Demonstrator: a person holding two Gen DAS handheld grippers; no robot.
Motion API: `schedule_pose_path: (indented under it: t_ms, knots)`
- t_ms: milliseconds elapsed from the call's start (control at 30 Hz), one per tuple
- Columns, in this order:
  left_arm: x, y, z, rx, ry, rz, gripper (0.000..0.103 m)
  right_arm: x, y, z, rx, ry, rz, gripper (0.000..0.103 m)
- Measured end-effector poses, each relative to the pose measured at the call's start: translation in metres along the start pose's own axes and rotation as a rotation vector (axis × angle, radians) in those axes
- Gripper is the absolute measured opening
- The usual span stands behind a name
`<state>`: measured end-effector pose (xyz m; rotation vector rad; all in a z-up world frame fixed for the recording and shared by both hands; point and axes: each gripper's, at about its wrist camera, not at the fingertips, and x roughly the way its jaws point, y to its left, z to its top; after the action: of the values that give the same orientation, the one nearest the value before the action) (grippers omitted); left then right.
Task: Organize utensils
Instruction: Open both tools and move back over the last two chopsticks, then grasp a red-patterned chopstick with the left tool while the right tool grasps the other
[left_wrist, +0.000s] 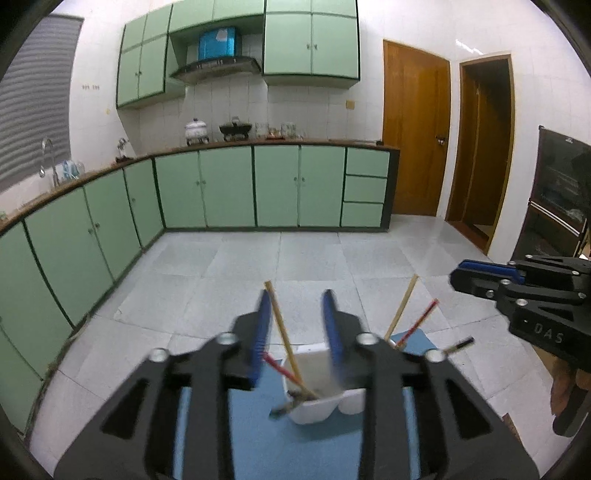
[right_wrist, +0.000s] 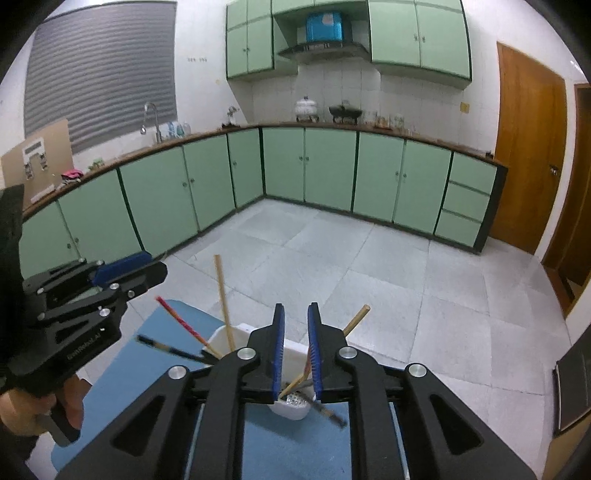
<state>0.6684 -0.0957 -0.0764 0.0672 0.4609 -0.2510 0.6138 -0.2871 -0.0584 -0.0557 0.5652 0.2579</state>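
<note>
White plastic holder (left_wrist: 317, 402) with chopsticks (left_wrist: 282, 332) leaning outward is seen on the blue bench (left_wrist: 277, 443), directly below and between both tongs. Left tongs (left_wrist: 297, 325) are spread open, empty; right tongs (right_wrist: 296, 347) are narrowly parted, empty, judged nearer. Open floor (left_wrist: 295, 258) lies beyond the bench's far edge.

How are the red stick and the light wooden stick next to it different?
The red stick is red with patterning; the wooden stick is plain tan. In the right wrist view, the red stick leans far left, while the wooden stick stands nearly upright. Both are thin chopsticks standing in the white holder.
</note>
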Motion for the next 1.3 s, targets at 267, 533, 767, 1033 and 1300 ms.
schedule_pose_path:
  t_ms: [267,533,767,1033,1300]
  knots:
    - [-0.133,0.002,-0.132,-0.012,-0.039,0.054,0.054,-0.104,0.057,-0.167,0.063,-0.081,0.020,0.019]
    - [-0.220,-0.002,-0.301,-0.081,0.048,0.135,0.060,-0.136,0.131,-0.332,0.054,0.070,-0.043,0.020]
    - [-0.238,0.013,-0.345,-0.174,0.148,0.139,0.060,-0.145,0.165,-0.360,0.065,0.078,-0.077,0.020]
    - [-0.241,0.019,-0.343,-0.212,0.139,0.133,0.060,-0.129,0.184,-0.371,0.073,0.095,-0.038,0.020]
    - [-0.236,0.015,-0.344,-0.213,0.149,0.129,0.060,-0.110,0.197,-0.380,0.042,0.095,-0.040,0.020]
